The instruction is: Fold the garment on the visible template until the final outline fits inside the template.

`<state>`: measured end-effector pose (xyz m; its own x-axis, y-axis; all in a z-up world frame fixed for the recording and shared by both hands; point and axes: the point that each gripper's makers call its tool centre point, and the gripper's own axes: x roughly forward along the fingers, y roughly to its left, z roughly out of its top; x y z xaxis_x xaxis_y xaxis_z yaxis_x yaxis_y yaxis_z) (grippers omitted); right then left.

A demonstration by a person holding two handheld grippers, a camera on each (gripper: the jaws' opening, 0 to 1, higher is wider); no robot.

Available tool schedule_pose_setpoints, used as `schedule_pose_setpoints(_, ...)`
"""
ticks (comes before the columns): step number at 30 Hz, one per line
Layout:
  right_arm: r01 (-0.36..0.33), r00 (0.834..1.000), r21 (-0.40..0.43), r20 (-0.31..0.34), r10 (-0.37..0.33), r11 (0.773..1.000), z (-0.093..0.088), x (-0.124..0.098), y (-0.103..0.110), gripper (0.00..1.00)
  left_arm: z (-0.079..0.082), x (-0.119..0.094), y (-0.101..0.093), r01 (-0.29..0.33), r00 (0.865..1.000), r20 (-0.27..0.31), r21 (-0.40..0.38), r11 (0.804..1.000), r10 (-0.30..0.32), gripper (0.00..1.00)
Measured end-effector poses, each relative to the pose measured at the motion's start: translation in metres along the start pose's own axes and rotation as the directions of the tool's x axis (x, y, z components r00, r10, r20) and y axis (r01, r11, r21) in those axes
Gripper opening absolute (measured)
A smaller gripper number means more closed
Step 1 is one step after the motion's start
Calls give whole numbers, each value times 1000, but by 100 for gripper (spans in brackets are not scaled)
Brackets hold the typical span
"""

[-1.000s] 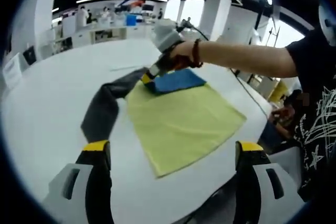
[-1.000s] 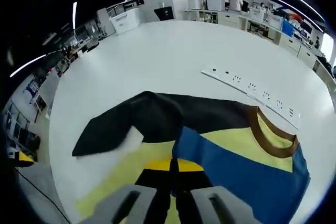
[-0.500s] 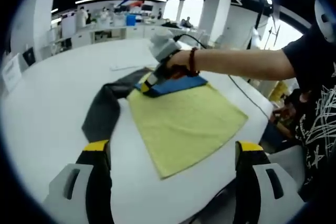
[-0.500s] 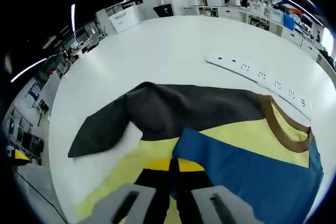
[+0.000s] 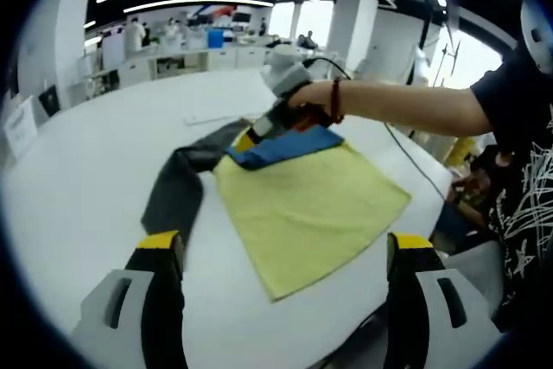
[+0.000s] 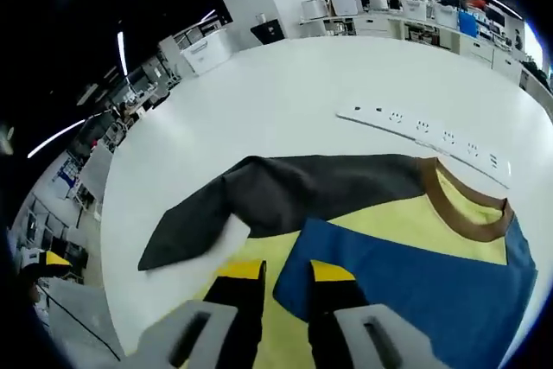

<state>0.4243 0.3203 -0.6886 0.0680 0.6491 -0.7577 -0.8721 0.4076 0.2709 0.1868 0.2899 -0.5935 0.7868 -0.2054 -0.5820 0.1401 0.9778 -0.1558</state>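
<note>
A multi-coloured garment [image 5: 302, 205] is spread on a large white table [image 5: 78, 179], its yellow body lying flat toward the near edge. A blue panel [image 5: 281, 146] is folded over the upper part, and a dark grey sleeve [image 5: 177, 192] trails off to one side. In the right gripper view the brown collar [image 6: 462, 213] is seen at the top of the yellow front, with the blue panel [image 6: 415, 278] below it and the grey sleeve [image 6: 259, 200] stretched across the white surface. A white power strip [image 6: 423, 137] lies on the table beyond the collar, apart from the garment.

The right gripper [image 5: 259, 131], held in a person's hand [image 5: 311, 101], is placed at the corner of the blue fold. Its jaws, pressed together on that corner half a second ago, are now seen parted a little, with the blue edge between the yellow tips. The left gripper [image 5: 281, 257] is held spread wide above the table's near edge, gripping nothing.
</note>
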Motion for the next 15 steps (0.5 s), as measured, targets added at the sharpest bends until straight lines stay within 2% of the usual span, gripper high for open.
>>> schedule_pose_setpoints(4, 71, 997, -2, 13, -71, 998, -7, -22, -28, 17, 2, 1, -4, 8, 1000, 1, 8, 1000, -8, 95)
schedule_pose_setpoints(9, 125, 992, 25, 20, -126, 992, -17, -47, -57, 18, 5, 0, -6, 6, 1000, 4, 18, 1000, -6, 97)
schedule_pose_setpoints(15, 223, 974, 54, 9, -224, 973, -40, -81, -101, 23, 7, -1, -6, -7, 1000, 8, 15, 1000, 7, 99)
